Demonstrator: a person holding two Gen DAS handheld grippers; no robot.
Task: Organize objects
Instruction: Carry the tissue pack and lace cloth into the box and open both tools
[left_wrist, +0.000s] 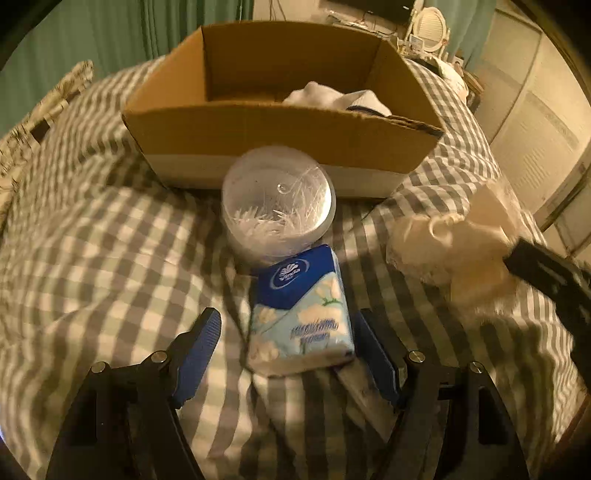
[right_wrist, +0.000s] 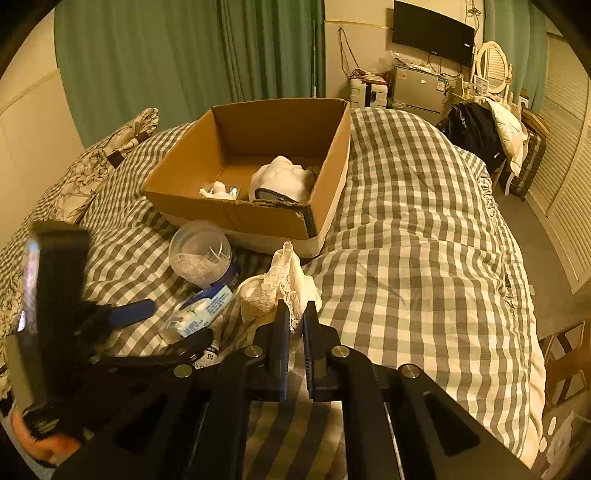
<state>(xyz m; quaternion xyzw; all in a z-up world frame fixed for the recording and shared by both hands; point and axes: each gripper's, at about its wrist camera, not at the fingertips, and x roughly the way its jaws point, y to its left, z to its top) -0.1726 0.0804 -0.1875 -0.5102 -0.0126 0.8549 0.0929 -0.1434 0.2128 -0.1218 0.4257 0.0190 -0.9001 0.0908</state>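
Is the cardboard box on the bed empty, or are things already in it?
Not empty. The cardboard box already holds a white bundle and a smaller white item.

Your left gripper (left_wrist: 288, 354) — black frame with blue ribbed pads — points forward and slightly down, its jaws spread wide, one blue pad (left_wrist: 195, 354) on each side of the gap. In the right wrist view that same left gripper (right_wrist: 162, 325) sits low at the left, and a bit of your left hand (right_wrist: 44, 443) shows beneath it. Your right gripper (right_wrist: 295, 325) — black with narrow blue-edged fingers — has its jaws drawn close, pinching cream lace fabric (right_wrist: 280, 284) at the tips.
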